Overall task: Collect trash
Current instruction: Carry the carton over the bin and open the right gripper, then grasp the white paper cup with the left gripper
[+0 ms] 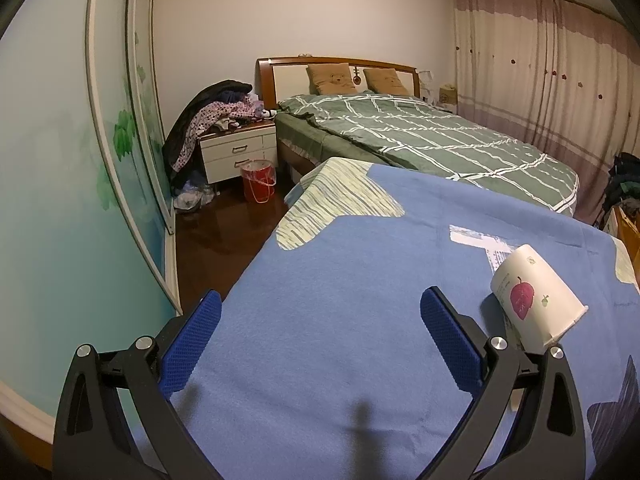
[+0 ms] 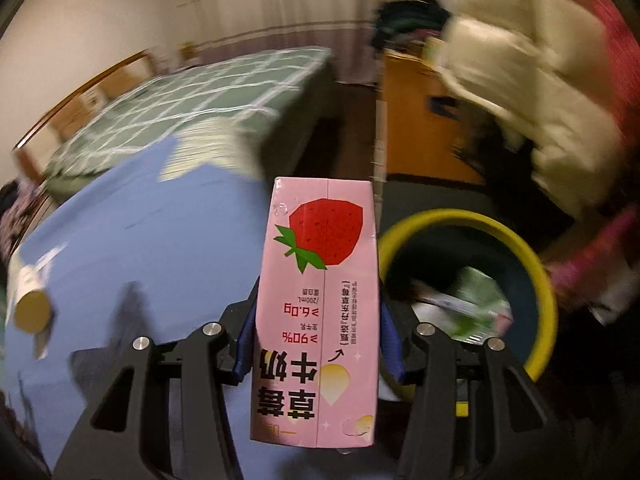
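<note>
1. Right claw (image 2: 318,344): closed on a pink strawberry milk carton (image 2: 318,300). The blue pads press the carton's two narrow sides around mid-height. The carton is held printed face to the camera, its lettering upside down in the right wrist view.

2. Strawberry milk carton, handling (judged): a small paperboard drink box, light and probably empty or nearly so. The walls are stiff at the folded edges but will dent in the middle of a panel, and the coated surface is somewhat slick. The side-to-side grip across the narrow faces suits it; moderate pressure should be enough.

3. Trash bin (image 2: 536,264): round, yellow rim, dark inside, on the floor just right of and beyond the held carton. It already contains a green-and-white carton (image 2: 476,304). The carton in the claw is not yet over the opening, as far as the blurred frame shows.

4. Left claw (image 1: 320,332): wide open, holding nothing, poised above the blue cloth (image 1: 340,280) covering the worktop.

5. Paper cup (image 1: 536,300): white with a red leaf print, lying on its side on the blue cloth just right of the left claw's right finger. Judged very light, easily crushed, and liable to roll; best taken across the body near the rim, gently.

6. White paper slip (image 1: 480,240): flat on the cloth beyond the cup; thin, hard to pinch flat.
</note>
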The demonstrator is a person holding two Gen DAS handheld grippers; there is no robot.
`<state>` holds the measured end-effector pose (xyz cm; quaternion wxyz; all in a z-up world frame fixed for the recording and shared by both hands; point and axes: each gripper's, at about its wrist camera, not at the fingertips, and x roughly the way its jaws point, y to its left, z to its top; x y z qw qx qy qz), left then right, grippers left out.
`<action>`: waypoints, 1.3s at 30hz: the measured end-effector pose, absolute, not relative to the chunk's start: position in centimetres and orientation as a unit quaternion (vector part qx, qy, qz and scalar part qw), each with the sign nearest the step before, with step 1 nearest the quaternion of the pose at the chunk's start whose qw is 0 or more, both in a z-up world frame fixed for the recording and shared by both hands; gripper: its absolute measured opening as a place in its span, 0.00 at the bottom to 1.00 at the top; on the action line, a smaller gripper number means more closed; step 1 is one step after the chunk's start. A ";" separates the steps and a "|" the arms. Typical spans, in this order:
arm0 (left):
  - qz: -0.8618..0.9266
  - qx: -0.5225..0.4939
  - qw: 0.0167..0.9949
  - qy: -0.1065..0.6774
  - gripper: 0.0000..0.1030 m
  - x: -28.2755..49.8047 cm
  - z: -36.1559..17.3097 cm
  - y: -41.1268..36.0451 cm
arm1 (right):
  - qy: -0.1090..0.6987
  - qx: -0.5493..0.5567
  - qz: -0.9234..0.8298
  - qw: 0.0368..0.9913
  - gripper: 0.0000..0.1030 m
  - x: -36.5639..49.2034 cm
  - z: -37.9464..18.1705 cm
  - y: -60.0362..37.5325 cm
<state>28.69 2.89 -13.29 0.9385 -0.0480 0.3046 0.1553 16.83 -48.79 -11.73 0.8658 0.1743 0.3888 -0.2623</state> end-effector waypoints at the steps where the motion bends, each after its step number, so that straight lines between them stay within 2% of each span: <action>1: 0.156 -0.047 0.939 0.304 0.95 28.6 -13.3 2.8 | 0.388 0.177 -0.278 0.861 0.47 16.2 -12.1 -49.8; 11: 0.157 -0.041 0.938 0.307 0.95 28.6 -13.1 2.7 | 0.405 0.207 -0.343 0.822 0.48 13.7 -15.4 -55.9; 13: 0.157 -0.040 0.938 0.307 0.95 28.6 -13.1 2.7 | 0.402 0.213 -0.353 0.818 0.51 13.4 -15.5 -56.2; 14: 0.156 -0.040 0.938 0.307 0.95 28.6 -13.1 2.7 | 0.397 0.213 -0.357 0.818 0.57 13.2 -15.4 -56.1; 21: 0.142 -0.033 0.939 0.311 0.95 28.8 -13.2 2.2 | 0.357 0.191 -0.230 0.885 0.58 14.7 -13.3 -47.8; 28: 0.109 -0.004 0.946 0.306 0.95 28.6 -12.9 0.3 | 0.390 0.099 -0.131 0.906 0.60 20.0 -14.4 -39.3; 33: 0.082 0.008 0.943 0.321 0.95 29.5 -12.2 -1.0 | 0.427 0.089 -0.110 0.893 0.61 21.9 -16.0 -38.4; 39: -0.011 -0.002 0.937 0.349 0.95 32.0 -10.7 -2.9 | 0.430 0.083 -0.107 0.893 0.66 22.3 -16.0 -37.8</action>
